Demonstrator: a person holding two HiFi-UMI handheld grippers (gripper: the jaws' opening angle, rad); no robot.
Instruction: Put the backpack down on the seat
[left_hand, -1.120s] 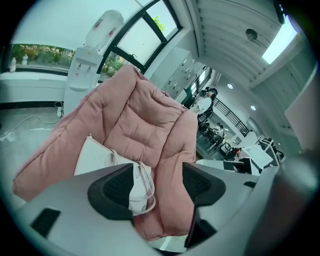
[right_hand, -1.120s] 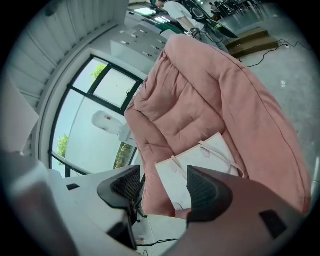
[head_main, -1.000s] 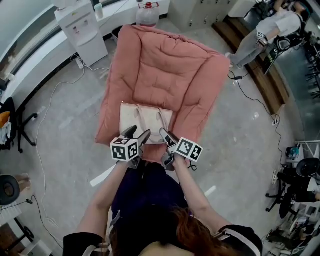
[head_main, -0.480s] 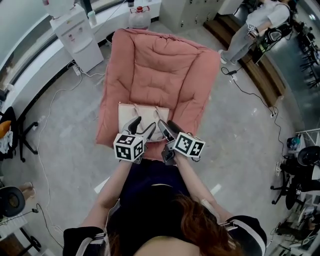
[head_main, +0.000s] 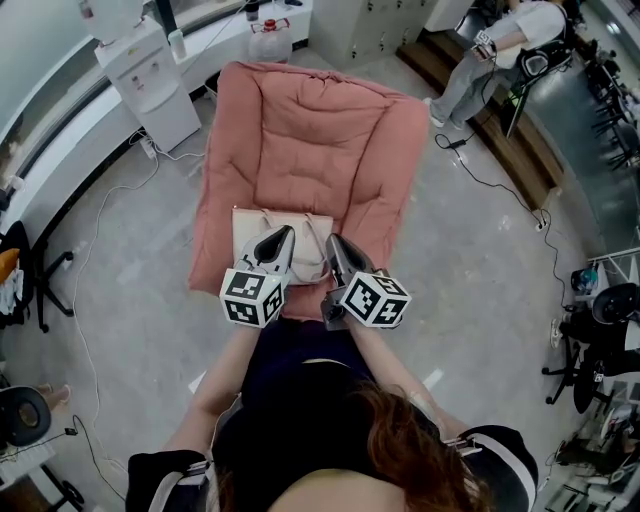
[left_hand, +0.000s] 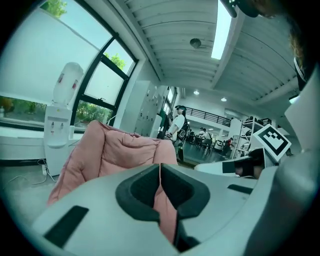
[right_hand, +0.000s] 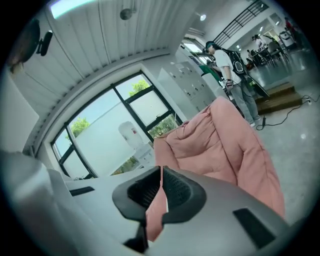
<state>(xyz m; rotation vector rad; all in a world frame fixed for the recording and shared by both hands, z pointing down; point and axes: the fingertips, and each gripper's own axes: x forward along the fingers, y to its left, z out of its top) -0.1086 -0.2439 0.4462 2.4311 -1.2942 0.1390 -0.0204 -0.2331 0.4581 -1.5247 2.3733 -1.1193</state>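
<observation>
The cream backpack (head_main: 246, 235) lies flat on the front of the pink cushioned seat (head_main: 320, 130), its straps facing up. My left gripper (head_main: 283, 232) and right gripper (head_main: 333, 240) hover side by side above the backpack's near edge, clear of it. Both have just been closing and now stand shut with nothing held. In the left gripper view the left gripper (left_hand: 160, 167) has its tips together, with the pink seat (left_hand: 115, 152) showing beyond. The right gripper view shows the right gripper (right_hand: 161, 172) the same way, the seat (right_hand: 225, 145) behind it.
A white water dispenser (head_main: 135, 60) and a water jug (head_main: 268, 30) stand behind the seat by the window wall. A person (head_main: 490, 55) stands at the back right near a wooden step (head_main: 520, 140). Cables trail over the floor (head_main: 130, 230); dark stands (head_main: 600, 340) crowd the right edge.
Both grippers have lifted off the backpack's near edge and rolled. Their jaws, open wide before, are now closed. The backpack stays on the seat.
</observation>
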